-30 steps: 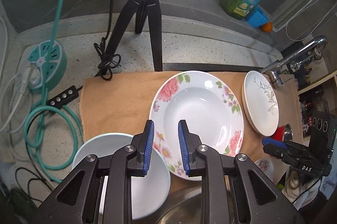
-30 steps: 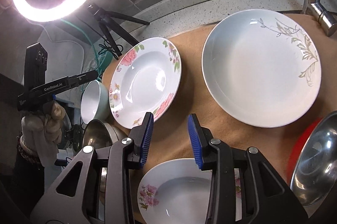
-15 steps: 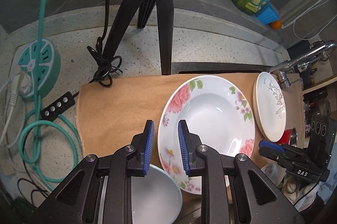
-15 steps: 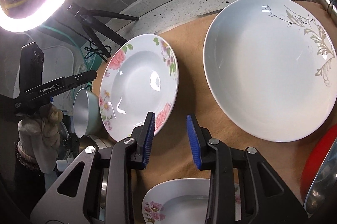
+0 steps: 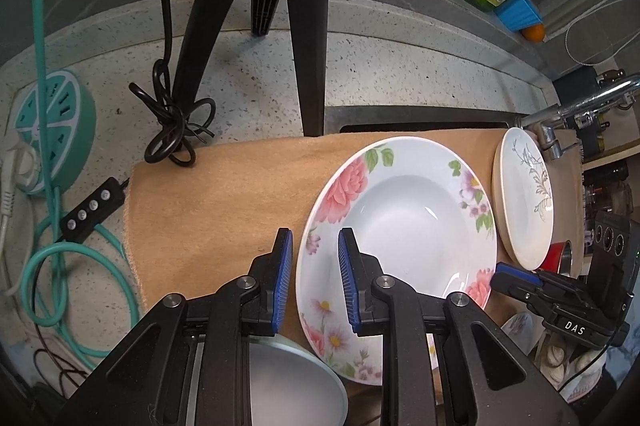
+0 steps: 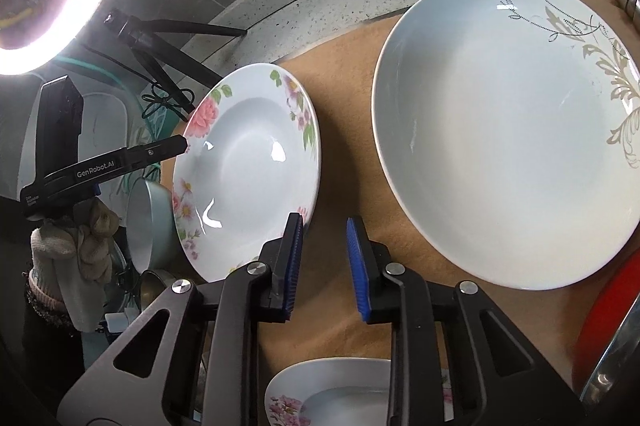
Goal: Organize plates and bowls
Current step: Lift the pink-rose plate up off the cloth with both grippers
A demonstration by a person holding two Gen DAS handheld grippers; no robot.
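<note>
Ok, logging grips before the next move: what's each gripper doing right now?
Left gripper: open, nothing gripped; rim of floral plate shows between its jaws.
Right gripper: open, jaws have just been closing, nothing between them.

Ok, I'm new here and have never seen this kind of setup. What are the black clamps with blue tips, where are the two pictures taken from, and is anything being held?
There is no robot: a person holds a two-finger gripper in each hand, and each has a camera looking along its fingers. One picture is from the left gripper, the other from the right gripper. On the brown cloth lie a flowered plate and a white plate with a leaf pattern, with a pale bowl and a small flowered dish nearer. Nothing is held. The left fingers straddle the flowered plate's rim without pressing. The right jaws have just been closing, with nothing between them.
</note>
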